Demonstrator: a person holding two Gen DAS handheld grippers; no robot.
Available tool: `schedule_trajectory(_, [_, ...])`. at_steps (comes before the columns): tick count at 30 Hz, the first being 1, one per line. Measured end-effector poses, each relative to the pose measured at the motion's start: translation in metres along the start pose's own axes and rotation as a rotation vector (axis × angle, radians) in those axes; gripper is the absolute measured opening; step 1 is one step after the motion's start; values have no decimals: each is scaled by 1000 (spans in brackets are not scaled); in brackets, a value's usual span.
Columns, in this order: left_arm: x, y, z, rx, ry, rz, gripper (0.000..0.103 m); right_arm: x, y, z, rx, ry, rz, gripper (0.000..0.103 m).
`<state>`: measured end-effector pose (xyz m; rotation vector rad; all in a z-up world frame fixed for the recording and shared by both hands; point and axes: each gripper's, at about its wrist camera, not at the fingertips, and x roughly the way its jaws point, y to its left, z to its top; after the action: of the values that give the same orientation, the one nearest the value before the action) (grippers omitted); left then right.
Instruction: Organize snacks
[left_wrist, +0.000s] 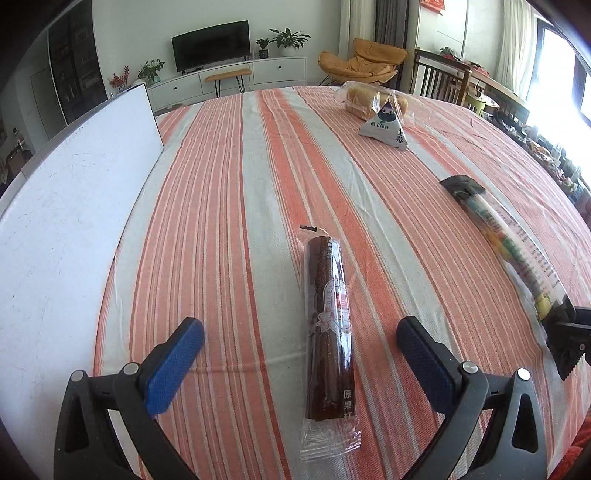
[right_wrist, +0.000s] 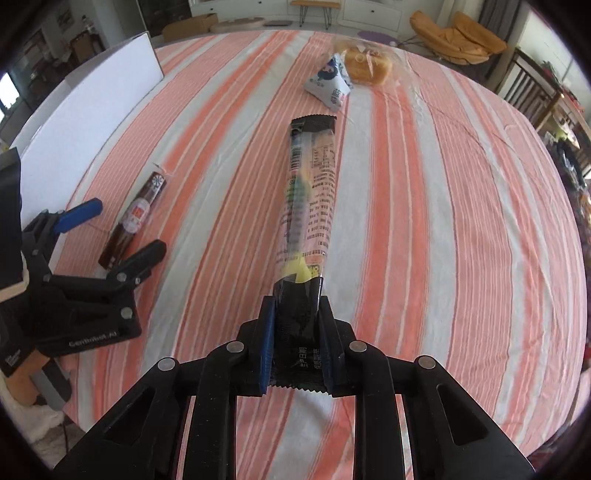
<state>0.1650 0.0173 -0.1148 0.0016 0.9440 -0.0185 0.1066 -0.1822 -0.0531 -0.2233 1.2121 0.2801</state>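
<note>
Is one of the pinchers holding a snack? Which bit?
Yes. The right gripper pinches the long snack stick packet by its black sealed end. The left gripper is open, holding nothing, around the brown roll.

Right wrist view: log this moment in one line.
right gripper: shut on long snack stick pack end | left gripper: open, straddling brown fruit roll | striped tablecloth

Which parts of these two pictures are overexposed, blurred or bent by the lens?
Left wrist view: the window at the right edge is blown out white, and the tablecloth stripes bow outward; the brown stick is sharp. Right wrist view: the cloth stripes smear, the bread is soft, and the corners vignette black.
</note>
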Motion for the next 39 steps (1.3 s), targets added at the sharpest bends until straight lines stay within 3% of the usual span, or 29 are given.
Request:
schedule_trajectory(4, [0, 0, 0, 0, 0, -1, 103, -11, -47, -48, 293, -85, -130, 22])
schedule_trajectory(7, [0, 0, 0, -1, 0, -2, 103, -10, -55, -46, 398, -187, -181, 25])
schedule_trajectory(8, [0, 0, 0, -2, 0, -3, 103, -8, -54, -44, 417, -209, -198, 34])
schedule_trajectory(10, [0, 0, 0, -3, 0, -4, 103, 3, -47, -36, 439, -221, -207, 78])
schedule_trajectory(12, [-1, 0, 0, -3, 0, -4, 103, 9, -37, -27, 417, -257, -258, 82])
schedule_trajectory(15, [0, 0, 0, -2, -1, -4, 103, 13, -37, -27, 436, -294, -257, 88])
schedule_trajectory(39, [0, 0, 0, -2, -1, -4, 103, 17, -38, -27, 456, -297, -267, 92])
